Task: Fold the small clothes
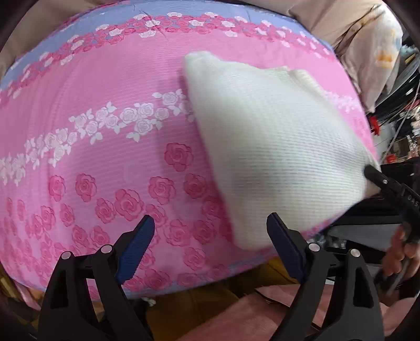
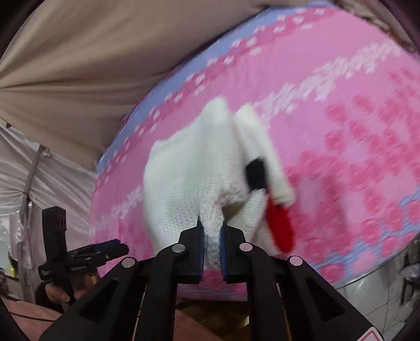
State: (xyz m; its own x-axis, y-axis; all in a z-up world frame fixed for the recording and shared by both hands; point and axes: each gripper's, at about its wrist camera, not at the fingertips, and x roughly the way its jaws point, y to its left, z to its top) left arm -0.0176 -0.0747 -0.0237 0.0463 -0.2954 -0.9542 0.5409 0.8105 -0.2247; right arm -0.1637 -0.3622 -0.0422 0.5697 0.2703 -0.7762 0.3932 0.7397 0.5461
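Note:
A small white knitted garment (image 1: 273, 147) lies on the pink rose-patterned bed cover (image 1: 105, 162), partly lifted at its near right corner. My left gripper (image 1: 210, 238) is open and empty, hovering over the cover just left of the garment's near edge. My right gripper (image 2: 212, 241) is shut on a bunched edge of the white garment (image 2: 189, 178) and holds it up off the cover. A red and black patch (image 2: 278, 225) shows on the garment's right side. The right gripper also shows at the right edge of the left wrist view (image 1: 372, 174), pinching the garment's corner.
The bed cover has a lilac border (image 1: 183, 10) at its far edge. Beige cloth (image 2: 92, 65) hangs beyond the bed. Cluttered shelves and cables (image 1: 399, 126) stand at the right. The left gripper shows at lower left in the right wrist view (image 2: 113, 249).

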